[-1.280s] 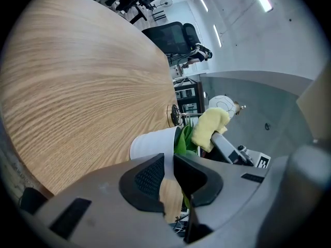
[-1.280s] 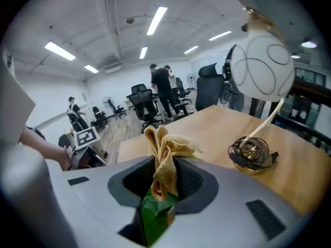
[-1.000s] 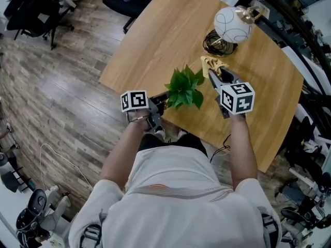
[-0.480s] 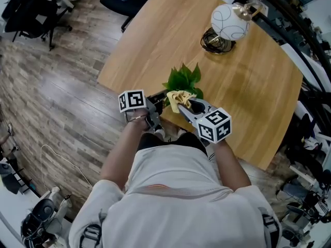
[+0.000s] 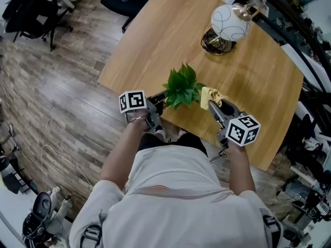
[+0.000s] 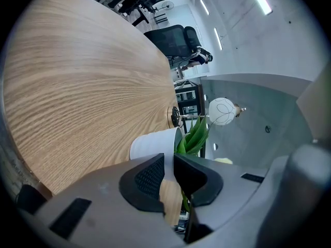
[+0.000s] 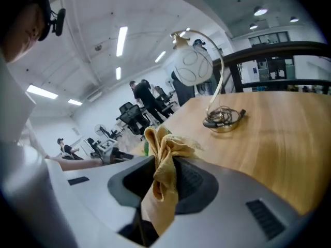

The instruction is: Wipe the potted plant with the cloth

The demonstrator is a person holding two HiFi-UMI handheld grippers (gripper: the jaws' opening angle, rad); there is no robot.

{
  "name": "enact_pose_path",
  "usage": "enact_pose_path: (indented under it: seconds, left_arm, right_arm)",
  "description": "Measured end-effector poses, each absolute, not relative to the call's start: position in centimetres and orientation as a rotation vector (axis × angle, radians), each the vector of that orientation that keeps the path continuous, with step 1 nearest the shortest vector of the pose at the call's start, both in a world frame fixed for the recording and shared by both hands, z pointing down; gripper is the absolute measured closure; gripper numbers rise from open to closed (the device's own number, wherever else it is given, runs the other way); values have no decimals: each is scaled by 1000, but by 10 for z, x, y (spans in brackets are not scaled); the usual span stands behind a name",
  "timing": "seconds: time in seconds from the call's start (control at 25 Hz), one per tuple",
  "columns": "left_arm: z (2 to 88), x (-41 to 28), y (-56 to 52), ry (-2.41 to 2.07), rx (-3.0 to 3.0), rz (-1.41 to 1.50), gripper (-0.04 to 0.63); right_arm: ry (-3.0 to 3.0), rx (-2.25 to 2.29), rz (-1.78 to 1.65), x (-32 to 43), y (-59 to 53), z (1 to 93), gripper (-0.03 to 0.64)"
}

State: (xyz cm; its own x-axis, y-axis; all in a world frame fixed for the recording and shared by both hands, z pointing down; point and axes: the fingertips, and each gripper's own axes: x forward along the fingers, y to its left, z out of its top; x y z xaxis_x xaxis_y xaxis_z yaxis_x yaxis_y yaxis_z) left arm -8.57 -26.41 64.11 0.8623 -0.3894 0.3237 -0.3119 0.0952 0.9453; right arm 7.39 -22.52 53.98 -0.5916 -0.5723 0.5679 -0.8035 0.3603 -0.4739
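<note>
Pinching the yellow cloth [image 7: 163, 143], the right gripper [image 7: 165, 165] is hovering at three o'clock of the potted plant [image 5: 182, 87] in the head view. Only the left gripper view is revealing the left gripper [image 6: 169, 163], jaws nearly together, nipping the white pot [image 6: 150, 146] by its rim.

A white globe lamp [image 5: 229, 22] stands on the wooden table [image 5: 155, 45].

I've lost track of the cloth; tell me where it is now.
In the head view the cloth is pinched in the right gripper, just right of the plant, above the table near its front edge.
</note>
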Motion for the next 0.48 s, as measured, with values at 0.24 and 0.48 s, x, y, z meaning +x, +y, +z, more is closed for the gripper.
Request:
enact_pose_path:
  seconds: [0.24,0.48]
  left_arm:
    - [641,-86,-264,-587,1498,-67,537]
    - [642,-86,-264,-590,1498,-72,537]
  right_arm:
    - [-2621,1039,1047,8,-249,484,462]
    - [-2353,1090,1130,2,-253,572,462]
